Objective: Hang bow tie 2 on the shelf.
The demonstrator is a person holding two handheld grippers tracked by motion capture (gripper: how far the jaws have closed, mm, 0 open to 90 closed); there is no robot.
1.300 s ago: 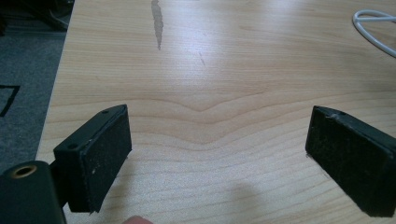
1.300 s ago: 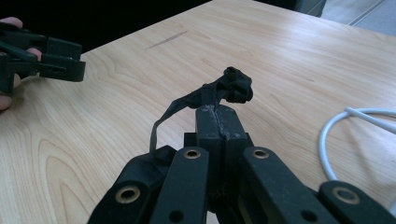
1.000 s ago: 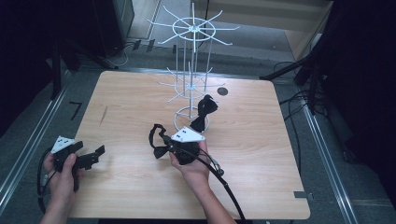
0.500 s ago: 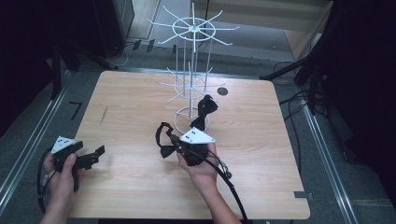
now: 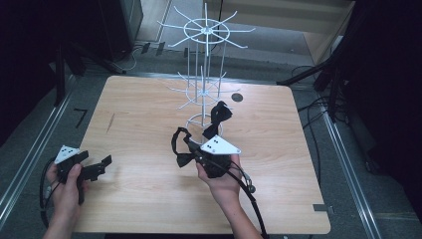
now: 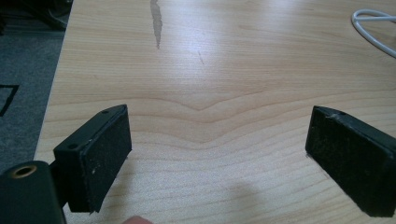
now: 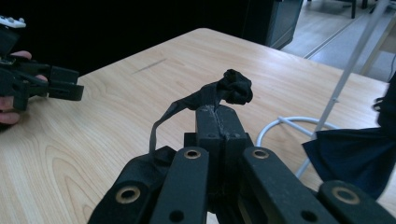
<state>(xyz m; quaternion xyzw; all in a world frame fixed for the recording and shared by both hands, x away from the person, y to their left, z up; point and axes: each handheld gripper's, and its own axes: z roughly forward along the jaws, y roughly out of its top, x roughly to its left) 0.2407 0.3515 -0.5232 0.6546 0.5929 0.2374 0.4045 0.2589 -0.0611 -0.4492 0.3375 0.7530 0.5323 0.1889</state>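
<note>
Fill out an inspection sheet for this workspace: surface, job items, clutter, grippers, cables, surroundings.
Surface: wooden table, with a dark streak near its far left.
Job's things: black bow tie with its strap, lifted off the table; second black bow tie at the white wire display rack.
Clutter: nothing seen.
Grippers: right hand-held gripper shut on the bow tie's strap; left hand-held gripper open, nothing between its jaws, low over the table's left front.
Cables: black cable trails from the right hand-held gripper; more on the floor at right.
Surroundings: dark room, grey floor, metal rails beside the table.
</note>
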